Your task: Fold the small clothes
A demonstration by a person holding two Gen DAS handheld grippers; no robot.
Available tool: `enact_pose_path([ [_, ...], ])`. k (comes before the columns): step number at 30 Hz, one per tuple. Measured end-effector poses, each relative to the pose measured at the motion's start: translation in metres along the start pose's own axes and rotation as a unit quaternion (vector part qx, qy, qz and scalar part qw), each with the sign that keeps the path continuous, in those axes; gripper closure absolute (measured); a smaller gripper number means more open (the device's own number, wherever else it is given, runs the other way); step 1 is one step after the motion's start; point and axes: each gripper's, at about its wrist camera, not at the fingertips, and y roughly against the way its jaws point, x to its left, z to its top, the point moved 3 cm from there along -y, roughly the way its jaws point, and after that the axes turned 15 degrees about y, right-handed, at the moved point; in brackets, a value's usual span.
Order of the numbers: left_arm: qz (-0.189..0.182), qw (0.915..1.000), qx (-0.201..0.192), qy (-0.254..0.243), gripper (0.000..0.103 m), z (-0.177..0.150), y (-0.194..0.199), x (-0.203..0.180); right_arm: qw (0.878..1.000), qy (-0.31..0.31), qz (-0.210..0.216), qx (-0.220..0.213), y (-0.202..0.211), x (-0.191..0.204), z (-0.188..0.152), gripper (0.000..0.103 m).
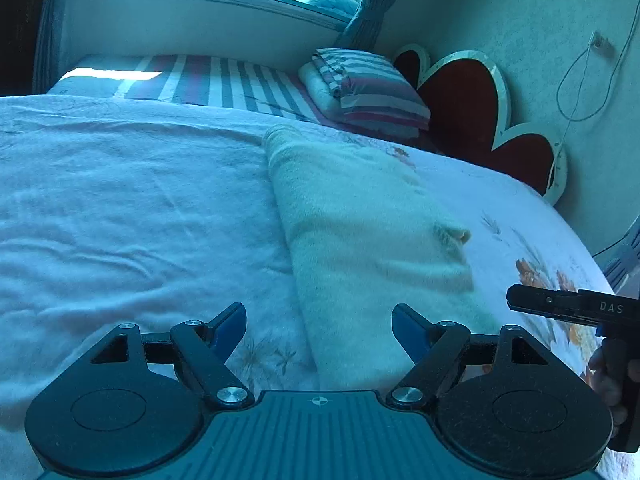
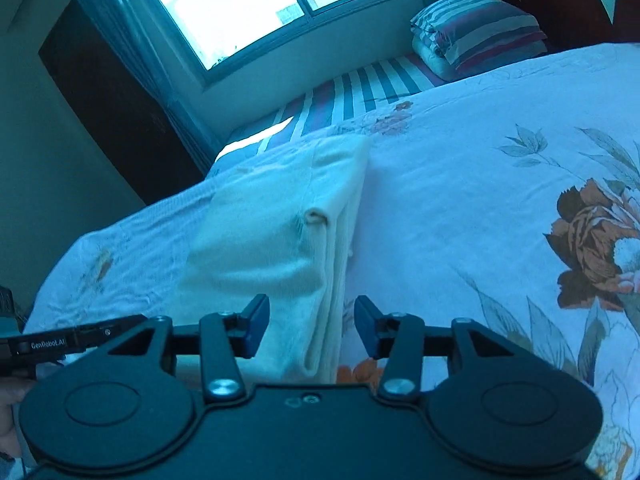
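A: Where is the cream garment [image 1: 360, 216] located?

B: It is laid folded into a long strip on the floral bedspread [image 1: 120, 208], running from near to far. In the right wrist view its stacked layers [image 2: 332, 280] are seen along its right edge, and a small rolled tab [image 2: 316, 216] is raised on its upper surface.

A: How are the tongs set?

B: The left tongs [image 1: 319, 326] are held wide open, with nothing gripped; the garment's near left edge is framed between the blue pads. The right tongs [image 2: 311, 326] are likewise parted and empty, with the layered edge seen between the pads. Contact with the cloth cannot be confirmed.

A: What lies beyond?

B: A striped folded quilt [image 1: 372, 88] is placed at the far side, beside the heart-shaped headboard [image 1: 460, 96], below a window [image 2: 232, 8].
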Motion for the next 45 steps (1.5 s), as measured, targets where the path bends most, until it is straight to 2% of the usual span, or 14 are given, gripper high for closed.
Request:
enact_pose_path([
  [4,-0.046,0.9973,0.035,0.044,0.024,0.027,-0.036,0.015,0.997,-0.064,0.025,-0.022,-0.023,-0.025,0.015,0.036],
  [7,-0.103,0.9881,0.069,0.091,0.024,0.036,-0.062,0.025,0.994,-0.096,0.047,-0.023,-0.041,-0.039,0.021,0.031],
  [9,-0.130,0.9810,0.089,0.114,0.024,0.037,-0.078,0.029,0.992,-0.107,0.059,-0.021,-0.049,-0.046,0.023,0.030],
  [16,-0.146,0.9776,0.086,0.125,0.024,0.039,-0.106,0.025,0.990,-0.108,0.088,-0.009,-0.070,-0.060,0.019,0.030],
  [21,-0.143,0.9789,0.077,0.124,0.024,0.039,-0.115,0.019,0.987,-0.094,0.129,-0.003,-0.081,-0.062,0.021,0.030],
  [24,-0.117,0.9847,0.064,0.112,0.036,0.040,-0.116,0.014,0.986,-0.084,0.144,0.006,-0.090,-0.060,0.027,0.031],
  [27,-0.110,0.9857,0.058,0.114,0.036,0.040,-0.118,0.013,0.985,-0.077,0.154,0.010,-0.102,-0.058,0.036,0.031],
  [36,-0.090,0.9913,0.055,0.079,0.036,0.051,-0.124,0.007,0.982,-0.053,0.180,0.017,-0.137,-0.046,0.055,0.032],
  [45,-0.081,0.9940,0.044,0.060,0.036,0.053,-0.129,0.000,0.982,-0.051,0.183,0.008,-0.137,-0.053,0.051,0.048],
])
